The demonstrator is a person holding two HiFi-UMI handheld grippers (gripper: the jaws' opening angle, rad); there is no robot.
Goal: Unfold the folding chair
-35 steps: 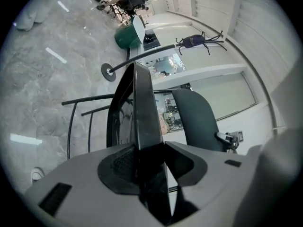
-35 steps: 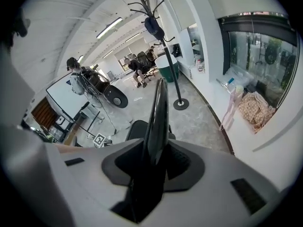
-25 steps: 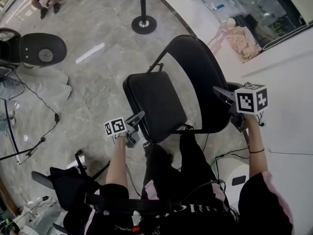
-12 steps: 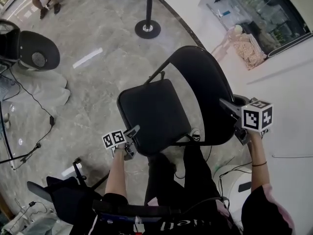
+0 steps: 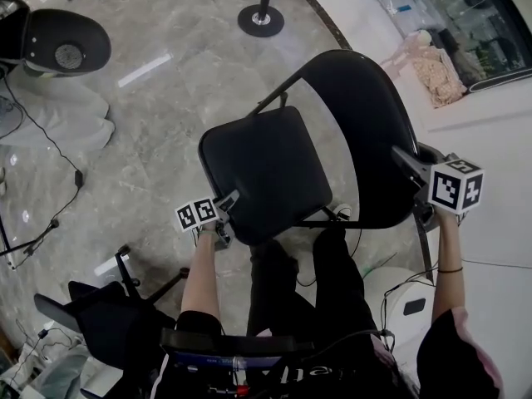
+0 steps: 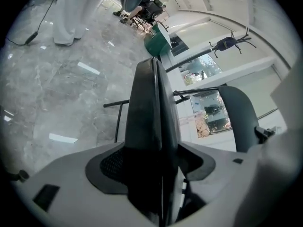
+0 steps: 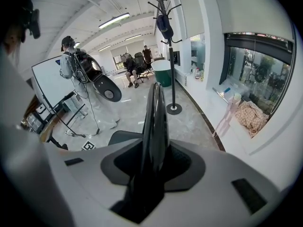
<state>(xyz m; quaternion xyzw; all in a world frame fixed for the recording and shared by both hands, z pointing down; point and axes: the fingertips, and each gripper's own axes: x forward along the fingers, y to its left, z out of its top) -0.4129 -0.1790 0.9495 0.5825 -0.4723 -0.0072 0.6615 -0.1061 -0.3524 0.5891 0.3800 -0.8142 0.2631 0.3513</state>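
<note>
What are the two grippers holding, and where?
The black folding chair: the left gripper, jaws closing, clasps its padded seat's front corner; the right gripper, jaws opening, pinches its backrest's side edge.

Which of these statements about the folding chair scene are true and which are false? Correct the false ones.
1. The seat is black. True.
2. The right gripper is at the backrest's edge. True; the backrest is between its opening jaws.
3. The left gripper grips the backrest. False: the seat's edge is between its closing jaws.
4. The stanchion stands on the seat. False: it stands on the floor, well apart.
</note>
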